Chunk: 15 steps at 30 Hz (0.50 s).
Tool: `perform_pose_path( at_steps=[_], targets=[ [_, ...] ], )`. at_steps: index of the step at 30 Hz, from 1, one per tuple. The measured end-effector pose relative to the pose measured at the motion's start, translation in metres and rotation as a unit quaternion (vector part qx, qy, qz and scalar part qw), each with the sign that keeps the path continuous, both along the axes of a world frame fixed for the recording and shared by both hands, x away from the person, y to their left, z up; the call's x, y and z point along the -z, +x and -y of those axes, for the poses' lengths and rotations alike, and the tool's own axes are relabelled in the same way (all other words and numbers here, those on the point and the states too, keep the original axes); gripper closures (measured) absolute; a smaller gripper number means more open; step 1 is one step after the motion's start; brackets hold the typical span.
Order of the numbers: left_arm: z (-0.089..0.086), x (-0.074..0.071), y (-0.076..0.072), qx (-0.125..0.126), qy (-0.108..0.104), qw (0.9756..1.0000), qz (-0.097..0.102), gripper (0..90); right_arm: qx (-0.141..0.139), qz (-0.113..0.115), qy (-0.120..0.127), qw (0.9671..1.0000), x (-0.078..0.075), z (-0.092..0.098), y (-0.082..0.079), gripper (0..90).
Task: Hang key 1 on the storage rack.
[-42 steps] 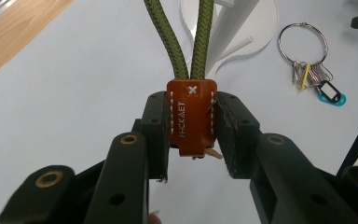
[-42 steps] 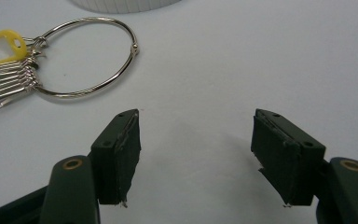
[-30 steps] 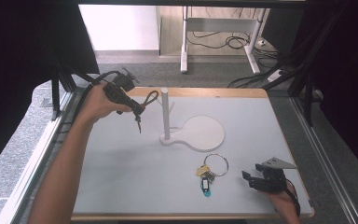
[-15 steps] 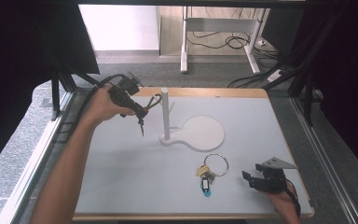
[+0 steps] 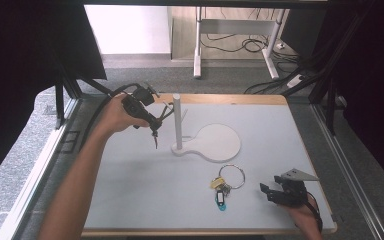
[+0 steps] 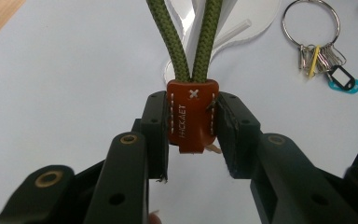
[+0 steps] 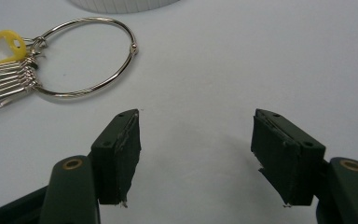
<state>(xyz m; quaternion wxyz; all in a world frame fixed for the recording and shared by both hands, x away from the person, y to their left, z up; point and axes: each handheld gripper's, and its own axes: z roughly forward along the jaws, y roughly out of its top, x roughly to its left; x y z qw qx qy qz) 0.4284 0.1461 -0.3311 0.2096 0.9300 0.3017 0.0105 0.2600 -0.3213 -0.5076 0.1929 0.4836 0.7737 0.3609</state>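
Left gripper [image 6: 192, 126] pinches brown leather tag [image 6: 192, 114] of green rope loop [image 6: 190, 37], up in air beside white post [image 5: 177, 122]. Tag reads "HICKAET", with small x. Right gripper [image 7: 196, 156] wide open, holds nothing, near key ring [image 7: 81, 56] on table [image 5: 130, 195].

A large metal key ring [image 5: 231, 176] lies at the lower centre of the high view on the white table top [image 5: 130, 190], with a bunch of keys and yellow [image 5: 215, 183] and teal [image 5: 221, 199] tags at its lower left. Beyond the table, in the upper part of the frame, stand grey floor, a desk frame [image 5: 198, 40] and loose black cables [image 5: 240, 45].
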Motion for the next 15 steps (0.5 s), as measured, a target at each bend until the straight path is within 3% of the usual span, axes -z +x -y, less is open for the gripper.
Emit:
perform_pose_path(
  at_steps=[6, 15],
  targets=[
    [0.000, 0.008, 0.001, -0.004, 0.002, 1.0000, -0.007, 65.7, 0.002, 0.000, 0.001, 1.0000, 0.000, 0.001, 0.000, 32.8],
    [-0.011, 0.008, -0.005, -0.029, -0.028, 0.9992, 0.007, 56.9, 0.003, 0.001, 0.000, 1.0000, -0.001, 0.001, 0.000, 32.8]
  ],
)
